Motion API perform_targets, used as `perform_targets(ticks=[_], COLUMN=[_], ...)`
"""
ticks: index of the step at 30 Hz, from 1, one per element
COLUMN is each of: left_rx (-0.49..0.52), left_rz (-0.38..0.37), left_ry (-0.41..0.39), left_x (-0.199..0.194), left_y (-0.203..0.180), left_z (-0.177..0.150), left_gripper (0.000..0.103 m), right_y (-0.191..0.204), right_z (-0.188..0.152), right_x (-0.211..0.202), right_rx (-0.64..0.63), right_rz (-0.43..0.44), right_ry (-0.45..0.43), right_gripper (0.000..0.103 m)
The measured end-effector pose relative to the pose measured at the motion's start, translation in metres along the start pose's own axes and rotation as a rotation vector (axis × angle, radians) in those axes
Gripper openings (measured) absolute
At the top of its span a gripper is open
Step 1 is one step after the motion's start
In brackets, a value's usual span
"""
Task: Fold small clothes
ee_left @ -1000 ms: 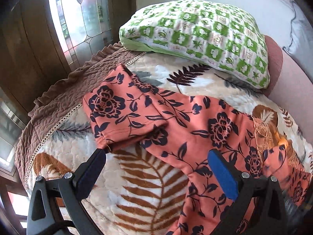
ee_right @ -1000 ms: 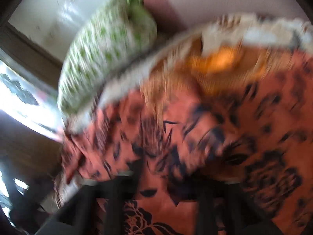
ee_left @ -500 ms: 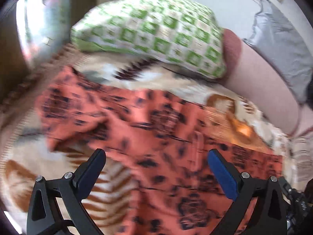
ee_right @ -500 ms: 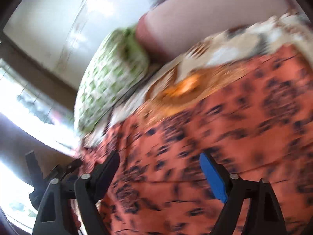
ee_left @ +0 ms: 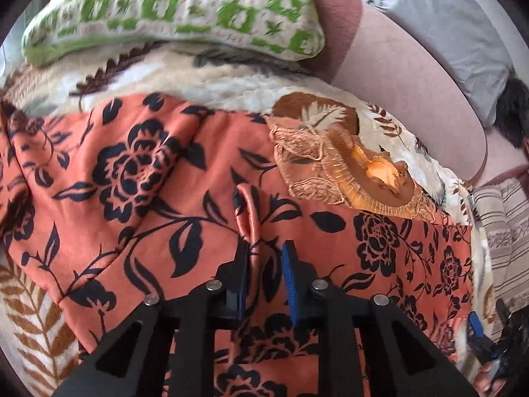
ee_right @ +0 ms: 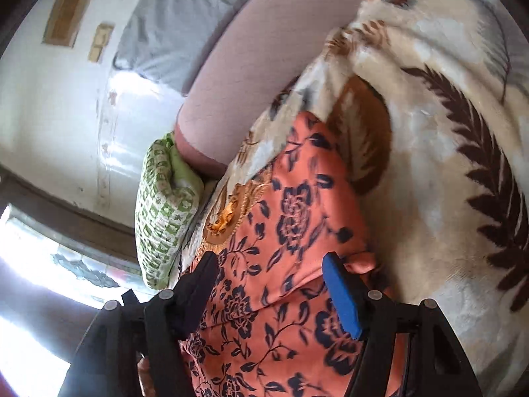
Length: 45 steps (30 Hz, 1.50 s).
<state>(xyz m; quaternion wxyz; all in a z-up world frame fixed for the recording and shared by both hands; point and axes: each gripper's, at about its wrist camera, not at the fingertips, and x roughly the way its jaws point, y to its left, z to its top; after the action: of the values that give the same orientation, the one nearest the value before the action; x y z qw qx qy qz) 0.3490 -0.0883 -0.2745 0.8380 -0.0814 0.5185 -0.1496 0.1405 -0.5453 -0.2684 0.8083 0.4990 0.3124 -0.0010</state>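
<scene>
On the bed's leaf-patterned blanket (ee_left: 231, 89), left claw (ee_left: 264, 261) was closing on a raised fold of soft orange floral garment (ee_left: 132, 172); right claw (ee_right: 271, 274) stood half-open, closing above it.

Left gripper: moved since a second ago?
Yes. The left gripper has come in from the garment's edge toward the green pillow, its jaws closing on a ridge of the orange floral garment.

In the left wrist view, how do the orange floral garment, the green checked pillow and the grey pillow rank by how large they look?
1. Orange floral garment, by far the largest.
2. Green checked pillow.
3. Grey pillow.
The garment lies nearest the camera, and the frame cuts off both pillows, so true sizes stay unsure.
</scene>
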Motion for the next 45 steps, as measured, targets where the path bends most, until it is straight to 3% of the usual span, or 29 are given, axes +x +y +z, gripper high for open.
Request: perform_targets(ticks=[2, 4, 6, 8, 13, 16, 19, 22, 23, 26, 28, 30, 32, 33, 34, 38, 42, 43, 45], left_rx=[0.047, 0.050, 0.065, 0.075, -0.018, 0.002, 0.024, 0.076, 0.067, -0.028, -0.083, -0.107, -0.135, -0.156, -0.174, -0.259, -0.398, -0.424, -0.459], left_rz=[0.015, 0.000, -0.018, 0.027, 0.008, 0.110, 0.143, 0.431, 0.441, 0.327, 0.342, 0.331, 0.336, 0.354, 0.377, 0.432, 0.498, 0.497, 0.426], left_ry=[-0.018, -0.039, -0.078, -0.115, -0.178, -0.238, -0.243, -0.276, -0.269, -0.150, -0.117, -0.139, -0.182, -0.207, -0.234, -0.285, -0.285, -0.277, -0.239], left_x=[-0.001, -0.006, -0.017, -0.027, -0.046, -0.056, -0.055, -0.042, -0.038, -0.022, -0.019, -0.033, -0.058, -0.076, -0.097, -0.161, -0.212, -0.217, -0.213], left_y=[-0.008, -0.009, -0.011, -0.013, 0.008, 0.009, 0.011, 0.015, 0.018, 0.038, 0.047, 0.054, 0.065, 0.075, 0.089, 0.147, 0.213, 0.224, 0.243], left_z=[-0.001, 0.000, 0.000, 0.002, 0.011, 0.013, 0.016, 0.012, 0.012, 0.015, 0.011, 0.005, -0.005, -0.011, -0.017, -0.039, -0.063, -0.066, -0.063], left_gripper=[0.007, 0.005, 0.005, 0.004, 0.004, 0.004, 0.004, 0.003, 0.003, 0.003, 0.004, 0.009, 0.034, 0.041, 0.052, 0.074, 0.078, 0.078, 0.078], right_y=[-0.008, -0.009, -0.007, -0.001, 0.000, 0.010, 0.017, 0.020, 0.022, 0.020, 0.013, 0.001, -0.002, 0.003, 0.010, 0.032, 0.050, 0.054, 0.061], right_z=[0.001, 0.009, 0.013, 0.013, 0.007, 0.003, -0.002, -0.006, -0.007, -0.008, -0.009, -0.012, -0.013, -0.013, -0.015, -0.025, -0.042, -0.047, -0.055], right_x=[0.009, 0.010, 0.013, 0.020, 0.023, 0.021, 0.019, 0.023, 0.025, 0.032, 0.045, 0.061, 0.066, 0.064, 0.060, 0.054, 0.059, 0.063, 0.067], right_rx=[0.066, 0.094, 0.062, 0.012, -0.003, -0.047, -0.076, -0.090, -0.094, -0.080, -0.047, -0.012, -0.007, -0.021, -0.044, -0.098, -0.153, -0.164, -0.185], right_rz=[0.035, 0.079, 0.060, 0.005, 0.017, 0.010, 0.019, 0.030, 0.034, 0.066, 0.067, -0.016, -0.031, -0.037, -0.022, 0.065, 0.091, 0.095, 0.092], right_ry=[0.014, 0.009, 0.006, 0.001, 0.040, 0.032, 0.024, 0.033, 0.040, 0.067, 0.117, 0.168, 0.177, 0.175, 0.170, 0.175, 0.210, 0.228, 0.247], right_gripper=[0.068, 0.068, 0.068, 0.068, 0.068, 0.068, 0.068, 0.068, 0.068, 0.068, 0.068, 0.069, 0.069, 0.070, 0.070, 0.070, 0.070, 0.070, 0.070])
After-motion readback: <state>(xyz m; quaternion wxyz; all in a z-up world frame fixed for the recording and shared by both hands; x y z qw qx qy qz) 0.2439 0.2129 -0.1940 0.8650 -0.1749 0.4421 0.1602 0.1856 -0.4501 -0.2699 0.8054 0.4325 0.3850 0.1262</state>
